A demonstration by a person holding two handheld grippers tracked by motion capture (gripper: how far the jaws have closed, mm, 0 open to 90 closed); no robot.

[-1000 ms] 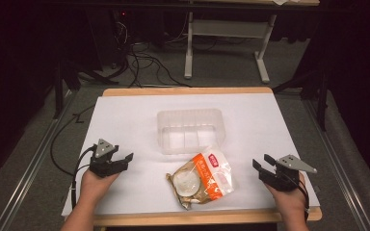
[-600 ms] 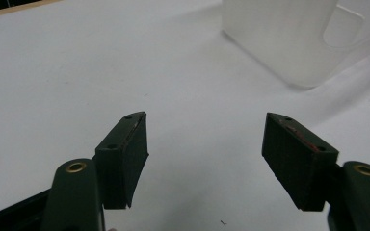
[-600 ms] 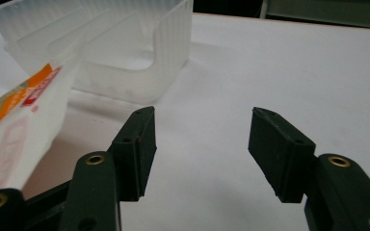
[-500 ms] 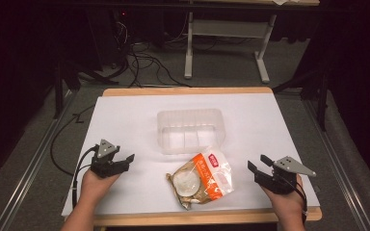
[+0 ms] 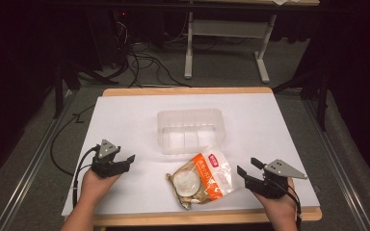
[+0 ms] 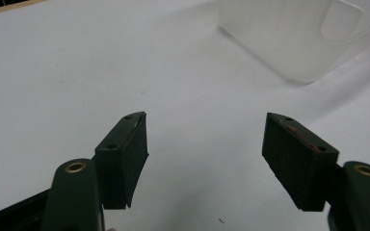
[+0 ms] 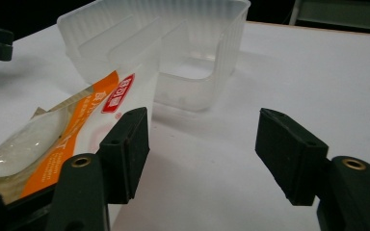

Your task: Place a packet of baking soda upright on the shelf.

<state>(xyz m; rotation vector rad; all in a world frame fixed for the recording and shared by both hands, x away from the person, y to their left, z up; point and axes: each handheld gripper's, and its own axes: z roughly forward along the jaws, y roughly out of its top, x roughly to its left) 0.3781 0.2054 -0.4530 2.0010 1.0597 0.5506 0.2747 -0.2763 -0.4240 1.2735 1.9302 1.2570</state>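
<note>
An orange and clear food packet (image 5: 202,178) lies flat near the table's front edge, just in front of a clear plastic container (image 5: 190,130). My right gripper (image 5: 248,167) sits to the right of the packet, jaws apart and just opened wider, nothing between them. In the right gripper view the packet (image 7: 72,125) lies beyond the left jaw, the container (image 7: 173,53) stands ahead, and the right gripper (image 7: 202,139) is open. My left gripper (image 5: 127,160) rests at the front left, open and empty. In the left gripper view the left gripper (image 6: 204,144) faces bare table, with the container (image 6: 298,33) at upper right.
A white sheet (image 5: 125,115) covers the wooden table (image 5: 188,90). Cables (image 5: 144,62) and a table frame (image 5: 224,43) lie on the floor beyond the far edge. A metal rail (image 5: 24,178) runs along the left side, another (image 5: 347,183) along the right.
My right gripper has shifted left toward the packet and its jaws stand wider apart. The left gripper, packet and container have not moved.
</note>
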